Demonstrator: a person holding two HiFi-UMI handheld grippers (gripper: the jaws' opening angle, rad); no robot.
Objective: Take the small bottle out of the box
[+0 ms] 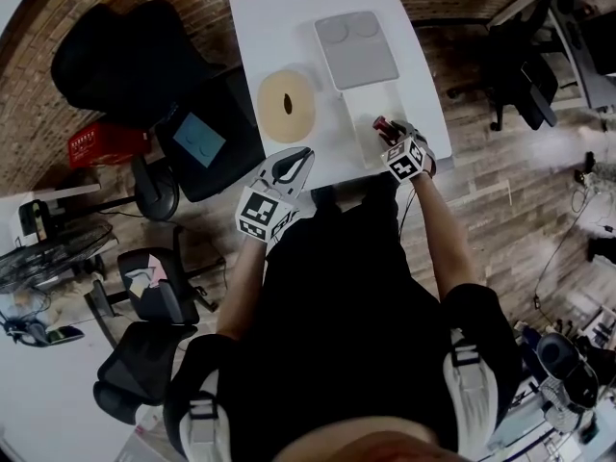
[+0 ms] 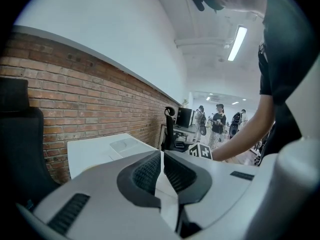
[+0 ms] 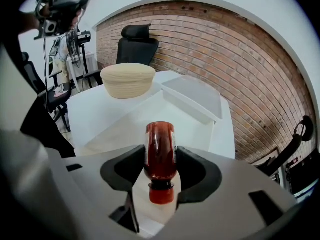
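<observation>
At the desk's near edge, on its left side, the left gripper is hovering with its jaws pressed together on nothing, taking no part in the work. Just beyond it, a round woven basket is sitting on the desk. To the right of that, the open white box is lying at the near right corner, with its grey lid resting behind it. The right gripper is reaching over the box's near end and clamping the small bottle across its body. The bottle's long axis is running straight along the jaws, with the red cap pointing back toward the gripper and the base pointing away. Whether the bottle is touching the box floor cannot be told. Judging from this, the right hand is carrying the task, and lifting up clear of the box walls is what remains.
</observation>
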